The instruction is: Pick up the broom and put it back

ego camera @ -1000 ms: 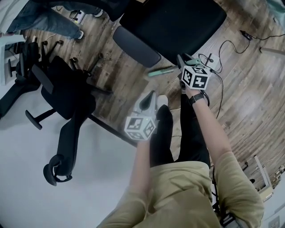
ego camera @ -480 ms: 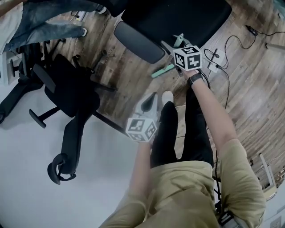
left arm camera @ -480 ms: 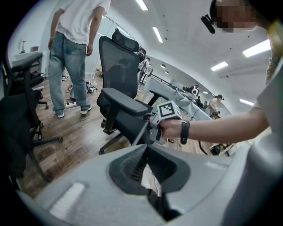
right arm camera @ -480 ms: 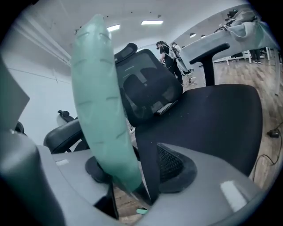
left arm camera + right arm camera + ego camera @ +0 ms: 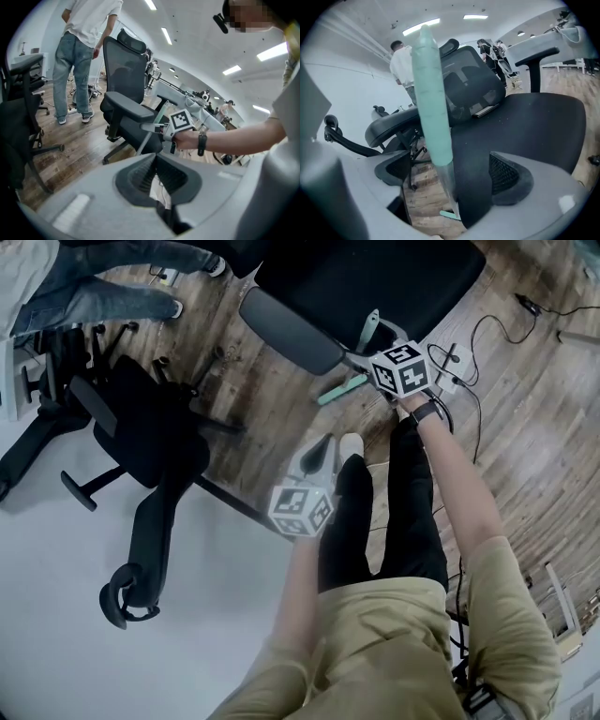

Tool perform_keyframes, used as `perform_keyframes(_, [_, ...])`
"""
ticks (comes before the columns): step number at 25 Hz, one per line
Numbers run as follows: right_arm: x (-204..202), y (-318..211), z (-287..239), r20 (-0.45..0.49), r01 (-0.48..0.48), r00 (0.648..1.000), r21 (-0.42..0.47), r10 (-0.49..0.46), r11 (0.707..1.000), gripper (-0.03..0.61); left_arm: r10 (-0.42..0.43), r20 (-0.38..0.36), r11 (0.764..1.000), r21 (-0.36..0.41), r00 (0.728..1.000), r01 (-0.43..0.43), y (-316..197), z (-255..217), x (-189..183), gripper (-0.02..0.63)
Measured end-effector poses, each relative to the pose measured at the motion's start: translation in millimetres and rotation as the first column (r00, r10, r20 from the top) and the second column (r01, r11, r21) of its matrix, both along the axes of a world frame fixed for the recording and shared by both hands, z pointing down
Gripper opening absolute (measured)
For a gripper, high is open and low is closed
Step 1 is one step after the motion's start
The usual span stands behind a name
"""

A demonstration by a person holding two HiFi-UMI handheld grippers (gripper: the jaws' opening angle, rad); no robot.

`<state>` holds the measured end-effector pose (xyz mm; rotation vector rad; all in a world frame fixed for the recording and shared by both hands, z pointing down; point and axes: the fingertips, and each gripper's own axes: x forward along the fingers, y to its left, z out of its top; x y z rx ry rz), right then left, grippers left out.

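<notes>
1. I carried two tongs, one in each hand. My right tongs (image 5: 450, 174) had just been opening and stood with the jaws spread wide. My left tongs (image 5: 155, 164) had their jaws together at the tips with nothing caught in them.
2. There was one broom (image 5: 433, 93). Its mint-green grip and the silver shaft below it rose between my right jaws, with a gap on each side, so neither pad pressed on it.
3. The broom's green head (image 5: 342, 388) lay on the wooden floor (image 5: 272, 381), and the shaft slanted up just in front of the big chair's seat (image 5: 375, 282). I could not tell whether it leaned on the seat.
4. From the head view I counted three black office chairs. The big one was at the top by my right hand, a second chair (image 5: 150, 442) was at mid-left, and a third chair (image 5: 37, 395) was at the far left edge.
5. One other person (image 5: 79, 51) stood beyond the chairs, in jeans and a white top.
6. My left tongs hung well apart from the broom, over the floor near my one visible white shoe (image 5: 352, 444).
7. One dark wristband (image 5: 424, 413) sat on my right wrist.
</notes>
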<state>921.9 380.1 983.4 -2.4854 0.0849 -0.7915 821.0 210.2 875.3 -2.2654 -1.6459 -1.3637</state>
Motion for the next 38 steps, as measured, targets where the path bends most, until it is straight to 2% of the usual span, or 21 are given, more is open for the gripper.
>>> perform_keyframes(3, [-18, -3, -4, 0.018, 0.042, 0.999, -0.032, -0.042, 0.999, 0.520, -0.003, 0.005, 1.000, -0.005, 1.000, 0.003, 5, -1, -1, 0.002])
perform_keyframes(7, [-63, -8, -8, 0.106, 0.075, 0.992, -0.116, -0.063, 0.990, 0.508, -0.003, 0.000, 1.000, -0.011, 1.000, 0.003, 11, -10, 2, 0.002])
perform_keyframes(9, [-90, -7, -18, 0.132, 0.026, 0.991, -0.135, -0.008, 0.990, 0.458, -0.003, -0.011, 1.000, -0.021, 1.000, 0.003, 19, -21, 7, 0.001])
perform_keyframes(12, [-125, 0, -54, 0.141, -0.096, 0.983, -0.139, 0.116, 0.986, 0.410, 0.007, -0.034, 0.998, -0.055, 0.999, -0.009, 41, -51, 14, 0.001])
perform_keyframes(14, [-142, -1, -89, 0.131, -0.163, 0.974, -0.146, 0.182, 0.976, 0.379, 0.026, -0.053, 0.996, -0.082, 0.998, -0.030, 52, -77, 15, 0.001])
perform_keyframes(18, [-161, -5, -177, 0.065, -0.235, 0.965, -0.212, 0.254, 0.948, 0.294, 0.062, -0.086, 0.987, -0.143, 0.994, -0.074, 68, -135, 9, 0.002])
perform_keyframes(23, [-168, -3, -298, -0.102, -0.347, 0.938, -0.271, 0.332, 0.898, 0.192, 0.095, -0.140, 0.963, -0.238, 0.985, -0.127, 80, -218, -6, 0.000])
perform_keyframes(25, [-166, 3, -344, -0.171, -0.375, 0.926, -0.332, 0.336, 0.865, 0.117, 0.086, -0.164, 0.949, -0.287, 0.983, -0.131, 82, -252, -5, 0.002])
perform_keyframes(26, [-166, 6, -367, -0.200, -0.380, 0.924, -0.384, 0.327, 0.841, 0.035, 0.080, -0.177, 0.941, -0.311, 0.981, -0.133, 82, -268, -4, 0.002])
perform_keyframes(27, [-165, 9, -392, -0.227, -0.385, 0.922, -0.435, 0.315, 0.814, 0.009, 0.074, -0.197, 0.933, -0.333, 0.978, -0.138, 82, -284, -2, 0.000])
perform_keyframes(29, [-167, 11, -438, -0.284, -0.411, 0.909, -0.497, 0.304, 0.764, 0.006, 0.059, -0.272, 0.917, -0.365, 0.960, -0.159, 84, -318, 5, 0.002])
perform_keyframes(32, [-178, 6, -495, -0.378, -0.477, 0.872, -0.513, 0.311, 0.714, 0.006, 0.021, -0.407, 0.891, -0.407, 0.913, -0.201, 82, -372, 13, 0.000])
perform_keyframes(35, [-188, -4, -538, -0.453, -0.538, 0.829, -0.488, 0.326, 0.687, 0.006, -0.001, -0.493, 0.849, -0.460, 0.870, -0.259, 74, -429, 13, 0.000])
perform_keyframes(38, [-194, -18, -577, -0.517, -0.588, 0.787, -0.462, 0.337, 0.664, 0.006, -0.018, -0.530, 0.807, -0.509, 0.848, -0.301, 62, -475, 6, 0.002])
